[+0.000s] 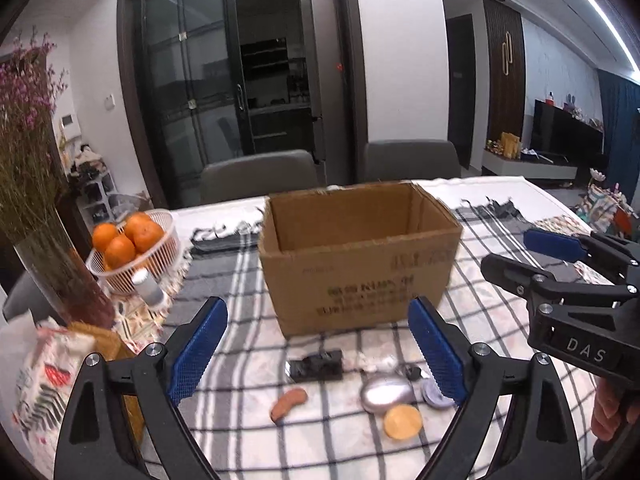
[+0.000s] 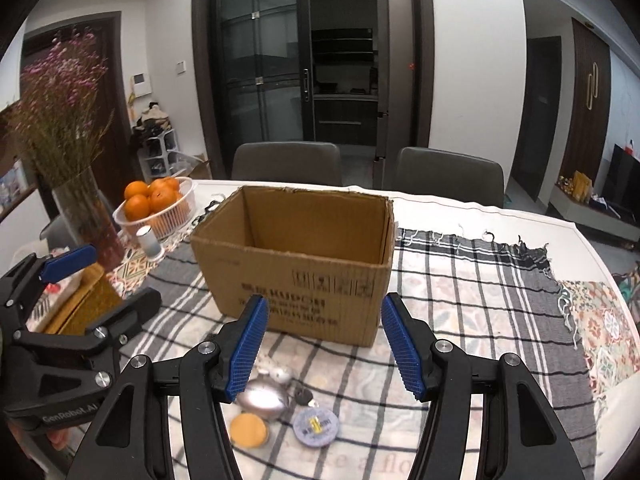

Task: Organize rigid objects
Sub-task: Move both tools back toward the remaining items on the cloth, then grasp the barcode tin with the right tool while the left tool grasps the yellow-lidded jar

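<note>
An open cardboard box (image 1: 356, 256) stands on the checked cloth; it also shows in the right wrist view (image 2: 296, 264). In front of it lie small objects: a black block (image 1: 316, 366), a brown curved piece (image 1: 289, 403), a silver oval (image 1: 386, 393) (image 2: 265, 399), a yellow disc (image 1: 402, 422) (image 2: 248, 430), a round grey tin (image 2: 316, 426) and small white bits (image 1: 370, 361). My left gripper (image 1: 316, 348) is open above them, empty. My right gripper (image 2: 322, 344) is open and empty, also above the objects; it shows at the right of the left wrist view (image 1: 532, 256).
A white basket of oranges (image 1: 134, 246) (image 2: 158, 206), a glass vase of dried flowers (image 1: 60, 276) (image 2: 86, 216) and a small grey-white cylinder (image 1: 148, 288) stand at the left. Patterned packets (image 1: 48, 376) lie at the near left. Two grey chairs (image 2: 288, 164) stand behind the table.
</note>
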Tool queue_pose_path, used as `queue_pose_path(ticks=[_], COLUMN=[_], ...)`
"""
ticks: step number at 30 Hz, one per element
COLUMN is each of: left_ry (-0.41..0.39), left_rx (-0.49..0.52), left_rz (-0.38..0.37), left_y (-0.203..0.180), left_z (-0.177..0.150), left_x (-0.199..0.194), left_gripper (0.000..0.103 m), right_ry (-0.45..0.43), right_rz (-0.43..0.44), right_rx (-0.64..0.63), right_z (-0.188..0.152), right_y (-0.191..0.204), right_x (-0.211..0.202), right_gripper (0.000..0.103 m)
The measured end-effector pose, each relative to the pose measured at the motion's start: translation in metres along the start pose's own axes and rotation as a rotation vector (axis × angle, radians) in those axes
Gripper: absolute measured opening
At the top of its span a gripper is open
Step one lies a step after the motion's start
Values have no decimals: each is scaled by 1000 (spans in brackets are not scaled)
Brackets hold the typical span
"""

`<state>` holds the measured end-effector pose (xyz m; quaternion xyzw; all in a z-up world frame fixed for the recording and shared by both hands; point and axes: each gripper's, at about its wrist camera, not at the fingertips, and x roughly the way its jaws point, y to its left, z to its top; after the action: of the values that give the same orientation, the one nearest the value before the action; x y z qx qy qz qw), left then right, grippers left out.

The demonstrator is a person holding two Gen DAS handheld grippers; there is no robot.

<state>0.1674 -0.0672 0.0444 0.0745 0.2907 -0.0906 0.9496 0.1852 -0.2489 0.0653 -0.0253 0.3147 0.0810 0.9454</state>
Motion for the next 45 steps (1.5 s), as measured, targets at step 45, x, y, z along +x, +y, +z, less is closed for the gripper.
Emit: queue_pose_path(ticks=[45], left_ry=[291], left_rx=[157], left_rz=[-205], left_y=[-54], left_z=[-120], left_x=[77], left_gripper=[79], right_ry=[355], right_rz=[196], right_rx=[-200], right_z=[-126], right_y=[-1], right_x=[90], right_gripper=[60])
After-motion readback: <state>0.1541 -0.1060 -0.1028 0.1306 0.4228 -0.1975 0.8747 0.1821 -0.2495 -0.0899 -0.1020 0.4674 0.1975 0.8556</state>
